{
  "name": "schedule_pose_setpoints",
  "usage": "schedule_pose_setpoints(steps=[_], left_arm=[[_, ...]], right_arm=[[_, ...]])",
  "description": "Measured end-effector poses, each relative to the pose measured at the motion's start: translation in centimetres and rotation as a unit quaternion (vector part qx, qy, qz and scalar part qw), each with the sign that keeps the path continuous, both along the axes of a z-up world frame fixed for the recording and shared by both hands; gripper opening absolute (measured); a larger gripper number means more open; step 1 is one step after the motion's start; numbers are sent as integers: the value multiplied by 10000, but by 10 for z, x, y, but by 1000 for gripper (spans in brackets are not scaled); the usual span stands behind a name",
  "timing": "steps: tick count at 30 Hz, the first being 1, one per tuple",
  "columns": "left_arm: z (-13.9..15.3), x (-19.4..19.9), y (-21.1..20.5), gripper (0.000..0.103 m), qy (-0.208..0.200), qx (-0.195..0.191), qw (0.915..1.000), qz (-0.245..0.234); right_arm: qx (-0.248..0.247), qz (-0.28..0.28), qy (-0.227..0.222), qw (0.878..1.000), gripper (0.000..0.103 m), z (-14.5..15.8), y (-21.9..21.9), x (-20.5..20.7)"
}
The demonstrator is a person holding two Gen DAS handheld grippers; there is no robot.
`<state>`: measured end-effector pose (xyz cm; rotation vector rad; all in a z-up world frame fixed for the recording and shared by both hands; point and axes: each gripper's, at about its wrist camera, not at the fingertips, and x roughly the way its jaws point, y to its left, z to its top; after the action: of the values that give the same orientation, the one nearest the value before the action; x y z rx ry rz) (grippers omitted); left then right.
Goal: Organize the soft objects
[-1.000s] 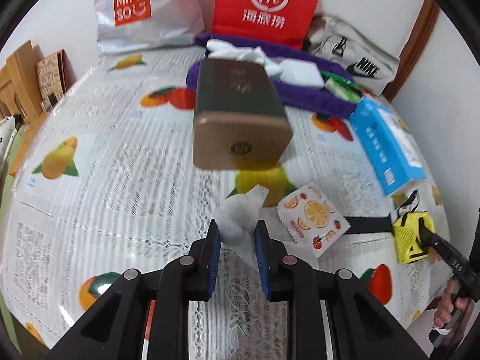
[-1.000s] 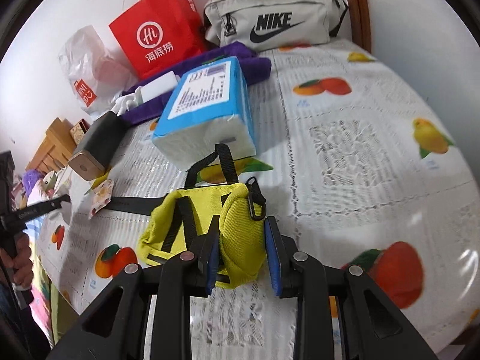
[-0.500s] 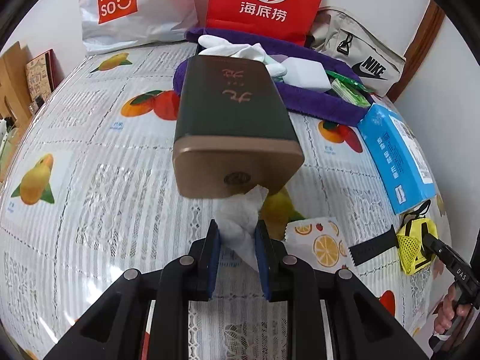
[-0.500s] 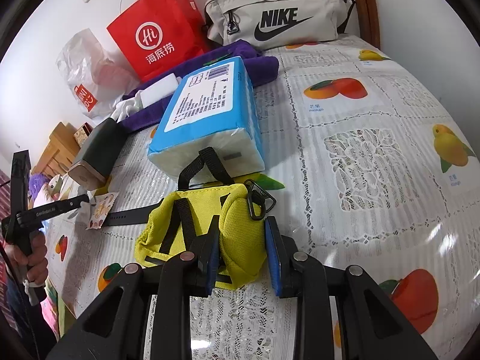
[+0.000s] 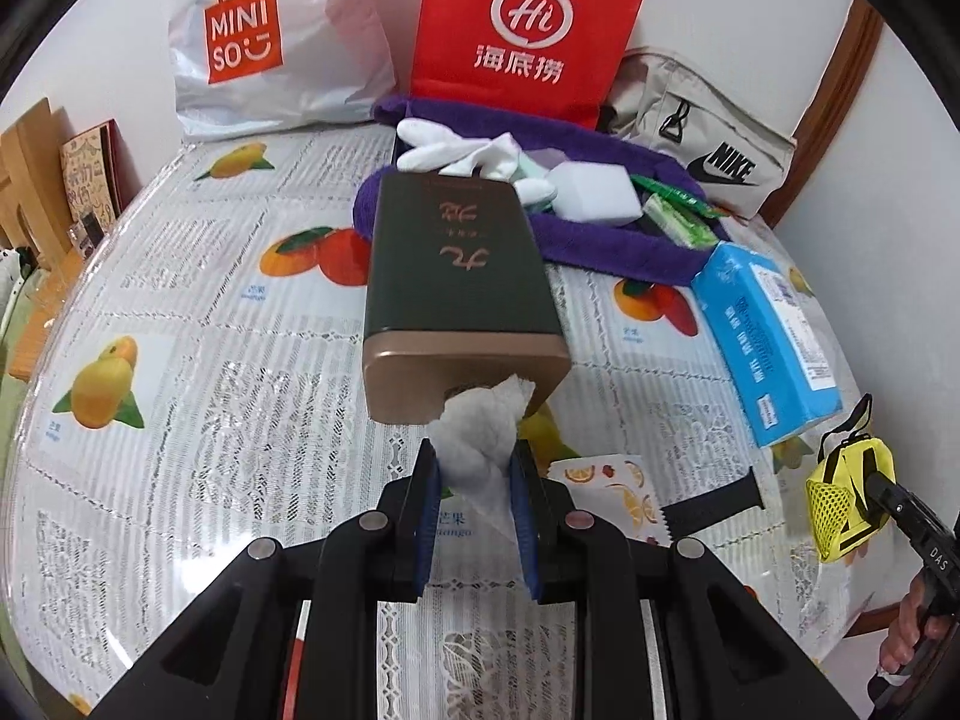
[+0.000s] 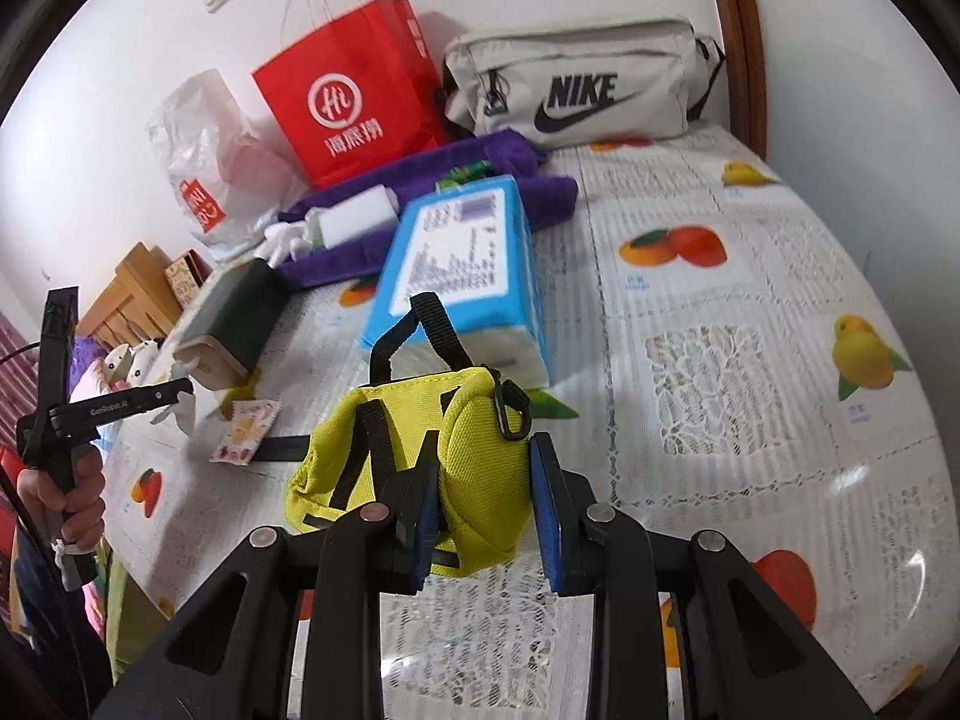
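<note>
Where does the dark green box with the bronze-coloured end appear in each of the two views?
Left wrist view: the dark green box with the bronze-coloured end fills the centre, just beyond the crumpled white tissue held in the left gripper.
Right wrist view: the box lies at the left, small, near the table edge.
Shared landmark: the red paper bag stands behind it by the wall.
</note>
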<state>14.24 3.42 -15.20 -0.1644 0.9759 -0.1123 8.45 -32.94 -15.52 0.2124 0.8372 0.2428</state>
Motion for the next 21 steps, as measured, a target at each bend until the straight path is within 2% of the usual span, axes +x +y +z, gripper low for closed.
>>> schedule_pose_setpoints(steps=[12,21], left_arm=[[41,-9,3,21,-322,49,9994,135],[51,3,10,21,-354,56,9991,220]], right_arm=[[125,137,-560,9983,28,51,6,12],[82,213,-560,9982,28,59,11,35]])
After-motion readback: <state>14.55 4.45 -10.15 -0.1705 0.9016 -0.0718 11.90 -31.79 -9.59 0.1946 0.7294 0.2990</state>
